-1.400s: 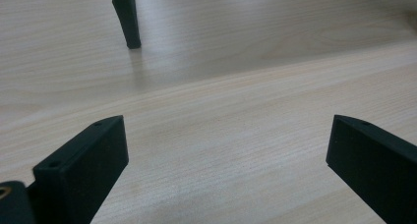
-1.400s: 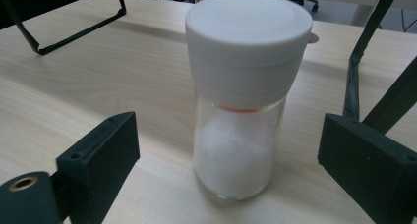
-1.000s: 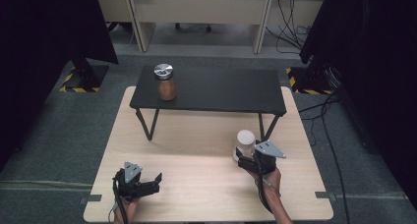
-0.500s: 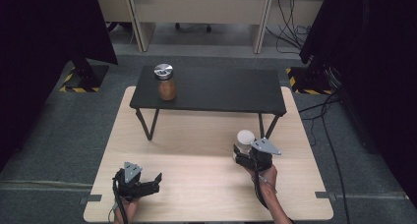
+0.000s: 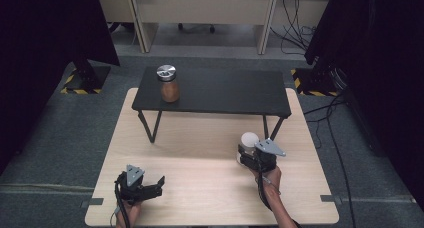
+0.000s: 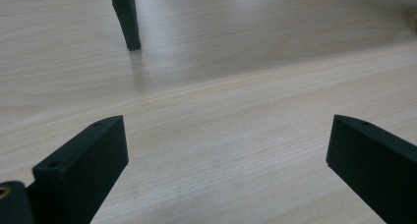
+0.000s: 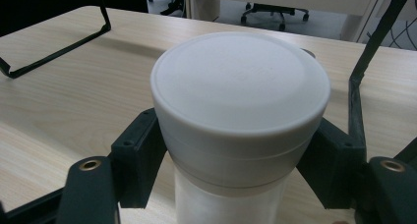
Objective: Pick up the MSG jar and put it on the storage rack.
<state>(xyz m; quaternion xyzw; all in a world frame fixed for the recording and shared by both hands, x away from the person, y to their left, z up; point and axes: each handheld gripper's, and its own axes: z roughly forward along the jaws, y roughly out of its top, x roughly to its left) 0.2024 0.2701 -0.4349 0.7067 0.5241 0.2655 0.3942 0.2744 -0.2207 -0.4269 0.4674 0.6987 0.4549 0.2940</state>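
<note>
A white jar (image 5: 249, 139) with a wide white lid (image 7: 241, 86) stands upright on the wooden table (image 5: 200, 198), right of centre. My right gripper (image 5: 248, 150) reaches it from the near side. Its jaws have just been closing with the jar between them, and now my right gripper (image 7: 233, 157) is shut on the jar's body just under the lid. My left gripper (image 5: 158, 185) lies low near the table's front left, pointing right. Its jaws stand wide open over bare wood, and my left gripper (image 6: 226, 135) holds nothing.
A low black table (image 5: 225, 90) stands across the far half of the wooden one, and one of its legs (image 6: 125, 17) lies ahead of the left gripper. A brown jar with a silver lid (image 5: 169, 85) sits on its left end. Dark curtains hang at both sides.
My right gripper has edged slightly left, closer in on the white jar. The jar, the left gripper and the brown jar have stayed where they were.
</note>
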